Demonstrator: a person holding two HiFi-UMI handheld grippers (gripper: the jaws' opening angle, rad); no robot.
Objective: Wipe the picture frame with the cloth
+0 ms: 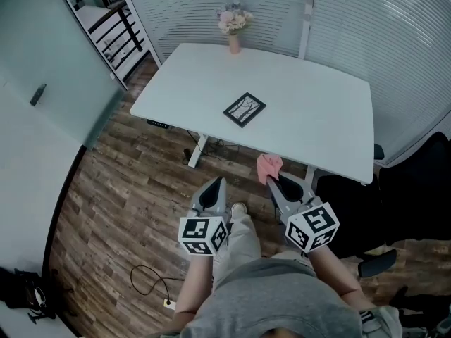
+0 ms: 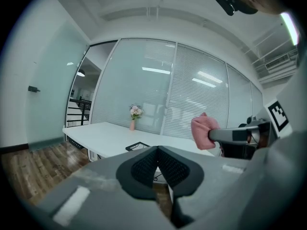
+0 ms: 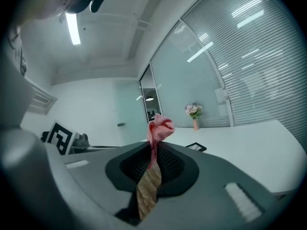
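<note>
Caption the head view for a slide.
Person facing a white table with a picture frame, pink cloth clamped in the right gripper, left gripper shut and empty.

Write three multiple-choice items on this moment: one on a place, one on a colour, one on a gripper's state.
1. Where is the picture frame?
A) on the floor
B) flat on the white table
C) between a gripper's jaws

2. What colour is the cloth?
A) blue
B) green
C) pink

3. How is the left gripper?
A) shut and empty
B) shut on the cloth
C) wide open

Key:
1. B: the head view shows it lying on the tabletop, ahead of both grippers.
2. C: it shows pink in all three views, pinched in the right gripper.
3. A: its pads meet with nothing between them.
</note>
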